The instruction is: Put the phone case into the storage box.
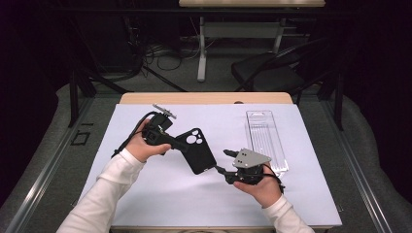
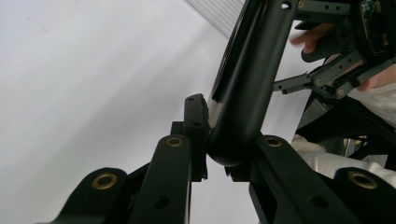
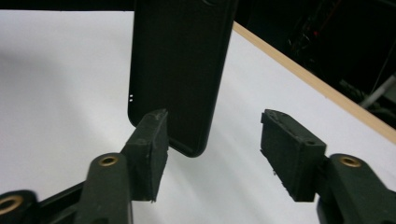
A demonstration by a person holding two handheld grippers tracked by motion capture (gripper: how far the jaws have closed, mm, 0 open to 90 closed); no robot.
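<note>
2 grippers are at work over the white table surface (image 1: 160, 199), each held in a person's hand. Left gripper (image 1: 180, 145) is clamped on the upper end of a black phone case (image 1: 197, 150), which is held clear of the table and tilted, its camera cut-outs facing up in the high view. In the left gripper view the case's rounded edge (image 2: 243, 93) is pinched between that gripper's 2 pads. Right gripper (image 1: 224, 161) sits at the case's lower corner with its jaws spread apart; in the right gripper view the case (image 3: 180, 70) hangs just ahead of the left-hand pad (image 3: 152, 149), overlapping it in the picture, while the other pad (image 3: 289, 151) stands well apart from the case, so nothing is gripped on this side. Contact between the near pad and the case cannot be determined. 1 clear plastic tray (image 1: 266, 141) lies flat on the table beyond the right hand (image 1: 265, 187), apart from the case.
</note>
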